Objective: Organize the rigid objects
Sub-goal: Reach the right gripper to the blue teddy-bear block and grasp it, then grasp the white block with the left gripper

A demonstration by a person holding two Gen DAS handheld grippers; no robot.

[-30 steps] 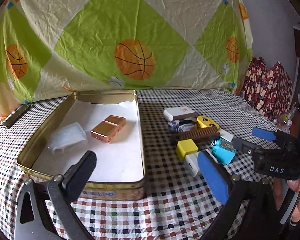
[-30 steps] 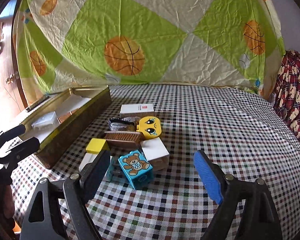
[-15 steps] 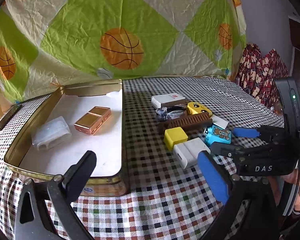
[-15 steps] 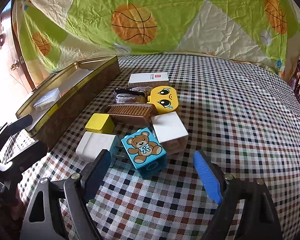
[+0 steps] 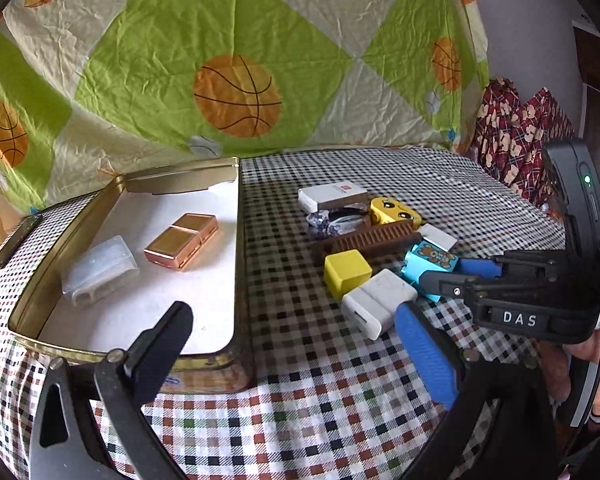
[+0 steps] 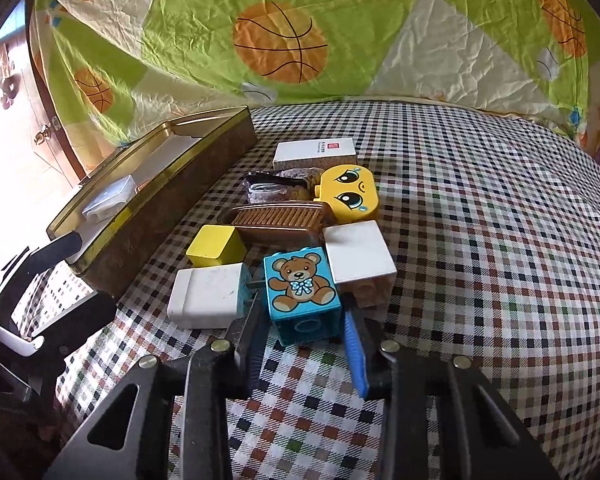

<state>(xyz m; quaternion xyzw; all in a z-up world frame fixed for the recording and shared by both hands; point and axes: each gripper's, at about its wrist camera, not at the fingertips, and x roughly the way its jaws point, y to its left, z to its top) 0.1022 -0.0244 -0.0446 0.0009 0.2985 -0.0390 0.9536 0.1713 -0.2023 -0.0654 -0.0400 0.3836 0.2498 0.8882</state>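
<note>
My right gripper (image 6: 304,320) has closed around a blue bear block (image 6: 300,292) that rests on the checked cloth; it also shows in the left wrist view (image 5: 432,262). Around the block lie a white charger (image 6: 208,294), a yellow cube (image 6: 216,246), a white block (image 6: 358,254), a brown comb (image 6: 280,222), a yellow face block (image 6: 350,194) and a white box (image 6: 314,152). My left gripper (image 5: 292,344) is open and empty, over the near corner of the gold tin (image 5: 204,360). The tin holds a copper case (image 5: 182,240) and a clear plastic piece (image 5: 98,270).
A dark bundle (image 6: 274,186) lies behind the comb. A green and cream basketball sheet (image 5: 236,80) hangs behind the table. Red patterned fabric (image 5: 520,132) sits at the far right. The checked cloth (image 6: 480,220) stretches to the right of the pile.
My right gripper moved forward and down to the bear block and its jaws closed in on the block's sides. The left gripper shifted a little toward the pile, still open.
</note>
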